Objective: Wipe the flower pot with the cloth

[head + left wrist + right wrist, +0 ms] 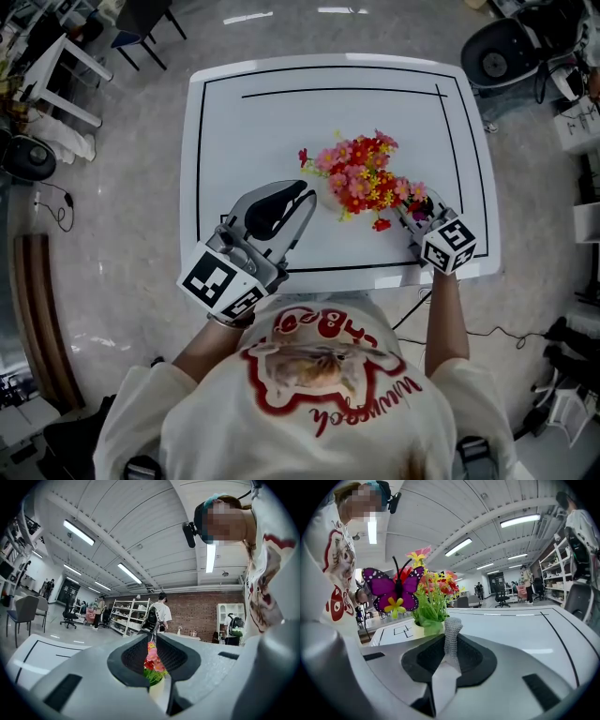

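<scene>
— How do the fingers stand?
— On the left gripper (153, 641) they are together, with nothing held. On the right gripper (450, 645) they are clamped on a grey mesh cloth (453, 624) that stands upright.
— What's around them?
— A white desk (281, 122) with black lines, on a pale glossy floor (112, 244). Only the left gripper view shows the brick wall (197, 616) and shelves (129, 616).
— And the pot?
— The cream flower pot (423, 629) sits between the grippers. It holds red, pink and yellow flowers (361, 176) and a purple butterfly (391, 590).
</scene>
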`<state>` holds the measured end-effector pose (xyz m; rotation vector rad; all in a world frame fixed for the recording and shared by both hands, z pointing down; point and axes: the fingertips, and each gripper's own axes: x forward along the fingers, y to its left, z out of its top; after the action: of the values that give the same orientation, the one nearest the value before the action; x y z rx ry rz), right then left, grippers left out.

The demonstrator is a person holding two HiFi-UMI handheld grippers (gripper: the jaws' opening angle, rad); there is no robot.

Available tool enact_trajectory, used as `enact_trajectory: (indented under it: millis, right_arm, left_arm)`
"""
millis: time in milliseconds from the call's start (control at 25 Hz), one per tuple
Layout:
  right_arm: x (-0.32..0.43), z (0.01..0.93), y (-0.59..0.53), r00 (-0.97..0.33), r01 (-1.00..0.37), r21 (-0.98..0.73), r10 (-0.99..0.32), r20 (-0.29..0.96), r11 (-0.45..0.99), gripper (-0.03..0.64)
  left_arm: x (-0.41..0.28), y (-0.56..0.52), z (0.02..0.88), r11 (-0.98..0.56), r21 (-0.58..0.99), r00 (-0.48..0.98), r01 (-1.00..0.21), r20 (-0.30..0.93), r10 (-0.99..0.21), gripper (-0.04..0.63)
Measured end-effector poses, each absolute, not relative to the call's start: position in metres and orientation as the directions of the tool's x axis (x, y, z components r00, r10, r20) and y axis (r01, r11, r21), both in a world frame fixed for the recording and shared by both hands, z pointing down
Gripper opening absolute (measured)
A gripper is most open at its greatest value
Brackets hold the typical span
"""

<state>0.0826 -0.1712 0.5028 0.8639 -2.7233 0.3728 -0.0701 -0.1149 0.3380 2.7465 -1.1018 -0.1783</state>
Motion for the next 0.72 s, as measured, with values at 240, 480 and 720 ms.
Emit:
enact_trajectory:
  millis: [240, 480, 720]
  right_arm:
    - [0.081, 0.504, -0.167, -0.776, -0.609, -0.162, -0.542, 0.323, 0.776, 0.063]
    - [0.081, 0.503, -0.161, -0.761, -0.630, -0.159, -0.563, 0.323, 0.760, 0.063]
    - [0.080, 0.503, -0.155, -0.747, -0.648, -0.156, -0.582, 0.321, 0.746, 0.063]
  left_arm:
    - [-0.071, -0.112, 0.339, -0.721, 0.211, 0.731, -0.660, -0.045, -0.681, 0.061]
    - [-0.074, -0.108, 0.339, -0.728, 0.215, 0.738, -0.651, -0.048, -0.673, 0.061]
    - [-0.079, -0.104, 0.340, -0.735, 0.217, 0.744, -0.642, -0.051, -0.666, 0.061]
